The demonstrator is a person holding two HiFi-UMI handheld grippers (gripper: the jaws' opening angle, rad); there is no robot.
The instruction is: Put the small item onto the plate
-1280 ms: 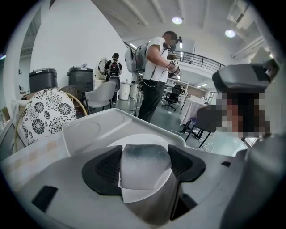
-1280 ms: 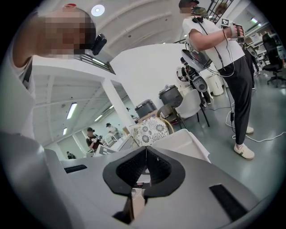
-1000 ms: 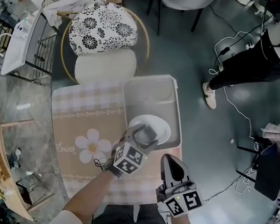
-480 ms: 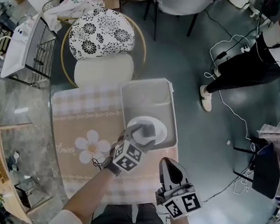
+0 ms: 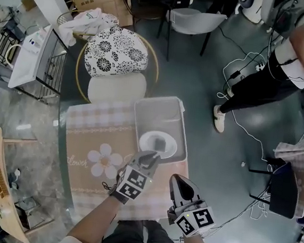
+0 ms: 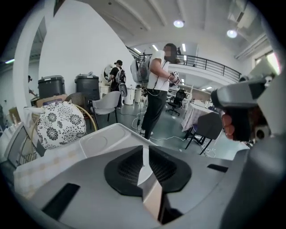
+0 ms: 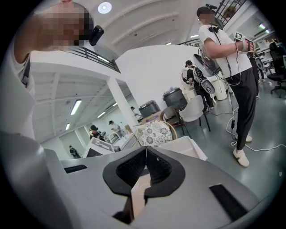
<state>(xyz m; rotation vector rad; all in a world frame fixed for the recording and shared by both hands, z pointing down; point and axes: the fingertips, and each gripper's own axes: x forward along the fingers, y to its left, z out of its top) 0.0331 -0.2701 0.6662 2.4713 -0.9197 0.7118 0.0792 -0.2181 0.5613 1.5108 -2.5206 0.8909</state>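
Left gripper (image 5: 149, 158) jaws closing, empty, small item (image 5: 159, 144) apparently on plate (image 5: 170, 147)

White plastic tray (image 5: 158, 116): smooth, faint sheen. Inside tray, white plate (image 5: 170, 147): glossy, looks ceramic. On plate, dark small item (image 5: 159, 144): matt, material unclear. Under tray, checked tablecloth (image 5: 94, 134): soft matt fabric, printed flower. Beyond tray's far end, floral cushion (image 5: 117, 52): black-and-white woven cloth. Right of tray, grey floor (image 5: 205, 70): smooth, semi-gloss.
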